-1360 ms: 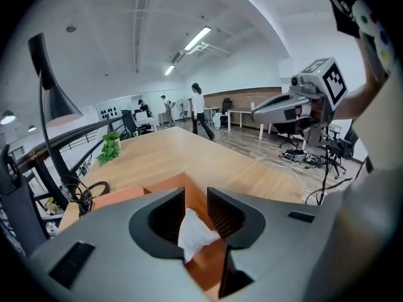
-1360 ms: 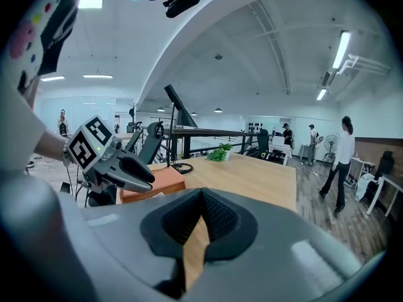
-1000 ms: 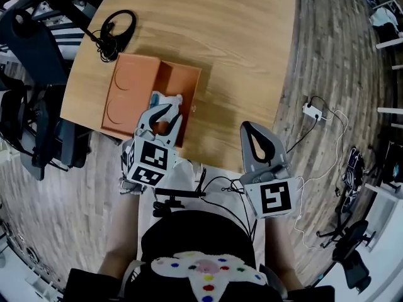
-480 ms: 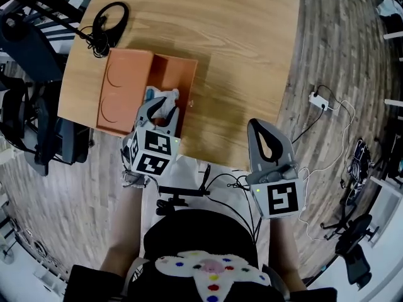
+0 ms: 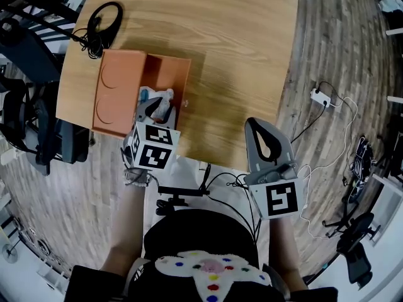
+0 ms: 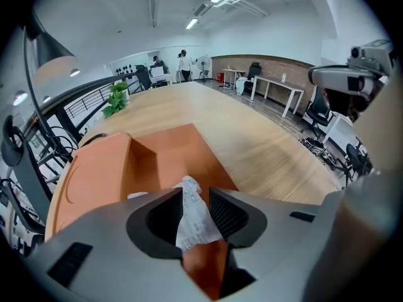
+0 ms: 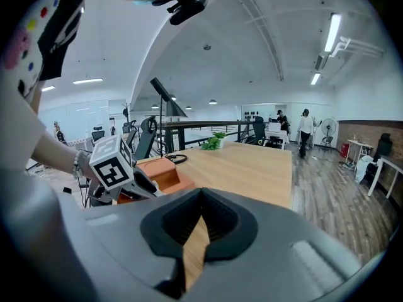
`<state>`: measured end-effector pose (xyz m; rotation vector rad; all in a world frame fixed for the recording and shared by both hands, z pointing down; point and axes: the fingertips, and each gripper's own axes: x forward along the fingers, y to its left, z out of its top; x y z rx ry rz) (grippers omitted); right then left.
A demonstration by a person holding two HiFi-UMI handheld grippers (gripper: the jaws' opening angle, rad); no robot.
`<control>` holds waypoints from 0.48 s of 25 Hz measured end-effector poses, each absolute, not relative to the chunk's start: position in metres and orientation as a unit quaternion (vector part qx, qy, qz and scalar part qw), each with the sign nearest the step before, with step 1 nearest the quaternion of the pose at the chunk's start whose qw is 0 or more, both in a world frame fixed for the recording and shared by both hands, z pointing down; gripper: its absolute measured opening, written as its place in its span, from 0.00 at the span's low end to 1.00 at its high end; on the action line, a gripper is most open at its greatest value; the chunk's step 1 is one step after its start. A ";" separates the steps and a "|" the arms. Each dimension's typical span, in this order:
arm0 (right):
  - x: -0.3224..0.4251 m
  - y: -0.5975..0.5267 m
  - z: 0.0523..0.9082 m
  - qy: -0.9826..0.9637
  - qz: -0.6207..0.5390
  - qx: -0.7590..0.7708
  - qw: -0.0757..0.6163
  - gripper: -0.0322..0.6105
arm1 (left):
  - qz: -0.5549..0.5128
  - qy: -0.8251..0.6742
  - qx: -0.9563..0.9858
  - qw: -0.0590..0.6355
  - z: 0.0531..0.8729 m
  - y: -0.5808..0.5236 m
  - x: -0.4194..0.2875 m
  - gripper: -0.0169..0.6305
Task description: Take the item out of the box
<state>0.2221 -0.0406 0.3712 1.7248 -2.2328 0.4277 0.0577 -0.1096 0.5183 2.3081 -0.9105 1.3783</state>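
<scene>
1. Item (image 6: 194, 214): a white crinkled packet standing up in the open orange box (image 5: 174, 75). In the head view the packet (image 5: 165, 98) lies at the near end of the box's compartment.
2. Edges: the box sits near the near left corner of the bench (image 5: 239, 43). Its lid (image 5: 116, 93) is folded flat out toward the bench's left edge. The box's near end lies close to the bench's near edge.
3. Open room: bare bench top stretches to the right of the box and beyond it. A black headset with its cable (image 5: 104, 22) lies just past the lid's far corner. A white power strip (image 5: 317, 96) lies on the wooden floor, well to the right of the bench.
4. Item relative to fingers: the left gripper (image 5: 156, 109) points steeply down into the box's near end. The left gripper view shows the packet's top rising between the two fingers (image 6: 228, 211).
5. Left gripper (image 6: 195, 197): the fingers have just been opening and stand wide apart with the packet in the gap. They are not clamped on it. Whether the packet brushes a pad I cannot tell.
6. Right gripper (image 5: 254, 124): held over the bench's near edge, well apart from the box. Its own view (image 7: 200, 200) shows the fingers closed together with nothing between them.
</scene>
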 end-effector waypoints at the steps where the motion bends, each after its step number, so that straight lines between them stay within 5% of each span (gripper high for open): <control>1: 0.223 -0.041 0.371 -0.775 0.149 0.598 0.143 0.06 | 0.482 -0.319 0.801 0.152 0.520 -0.109 0.058 0.21; 12: 0.228 -0.043 0.379 -0.775 0.160 0.595 0.144 0.06 | 0.493 -0.339 0.785 0.159 0.537 -0.114 0.055 0.19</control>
